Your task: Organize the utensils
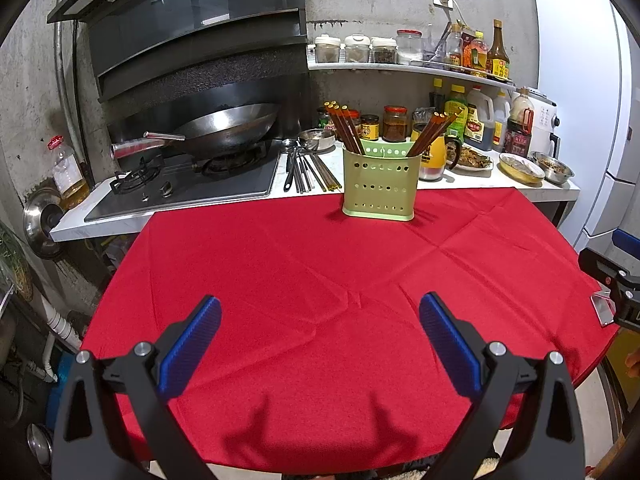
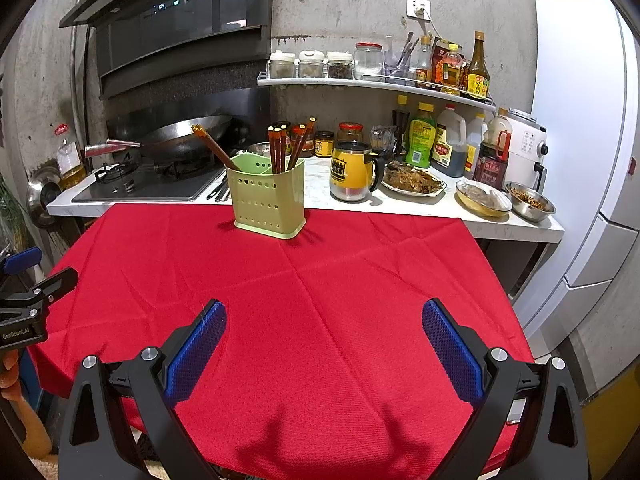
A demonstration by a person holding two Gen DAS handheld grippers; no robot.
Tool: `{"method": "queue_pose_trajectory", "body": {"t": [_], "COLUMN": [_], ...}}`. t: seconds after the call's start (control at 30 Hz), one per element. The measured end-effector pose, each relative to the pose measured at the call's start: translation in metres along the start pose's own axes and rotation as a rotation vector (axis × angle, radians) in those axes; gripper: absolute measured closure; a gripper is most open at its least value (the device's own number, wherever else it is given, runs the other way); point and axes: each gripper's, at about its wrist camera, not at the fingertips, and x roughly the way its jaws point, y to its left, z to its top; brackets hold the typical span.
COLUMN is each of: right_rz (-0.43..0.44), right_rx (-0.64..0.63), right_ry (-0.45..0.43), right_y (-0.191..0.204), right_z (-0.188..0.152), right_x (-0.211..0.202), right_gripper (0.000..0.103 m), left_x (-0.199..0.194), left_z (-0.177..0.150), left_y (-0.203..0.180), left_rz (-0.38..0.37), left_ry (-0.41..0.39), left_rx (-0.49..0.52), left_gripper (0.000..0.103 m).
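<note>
Both tongs gape empty over the red desk [image 1: 304,280]: left tongs [image 1: 320,344], right tongs [image 2: 324,348]. Chopsticks [image 2: 280,148] stand in the green holder [image 2: 266,204] at the far edge. I judge them light, stiff, slick; pinch mid-shaft.

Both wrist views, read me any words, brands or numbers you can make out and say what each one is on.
"GenRobot.AI": on the left gripper body, in the right wrist view.
Bottle labels, jar labels, yellow mug print: too small or blurred.
Range hood display: unreadable.
</note>
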Motion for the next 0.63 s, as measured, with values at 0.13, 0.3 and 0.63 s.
{"method": "queue_pose_trajectory", "body": {"t": [0.13, 0.3, 0.63], "right_rz": [0.0, -0.004, -0.004], "right_rx": [-0.001, 0.005, 0.01], "right_ry": [0.002, 0.006, 0.009], "right_y": [0.0, -0.001, -0.002], "right_z": [-0.002, -0.008, -0.009], "right_x": [0.001, 0.004, 0.004], "right_gripper": [0.006, 0.006, 0.006], "left_x": [0.003, 0.0, 0.003], "left_z": [-0.005, -0.007, -0.006], "left_y": [0.002, 0.001, -0.002], "left_rz": [0.001, 0.014, 0.009], "left_ry": [0.003, -0.022, 0.017], "left_rx": [0.0, -0.001, 0.001], "left_gripper": [0.006, 0.006, 0.006]}}
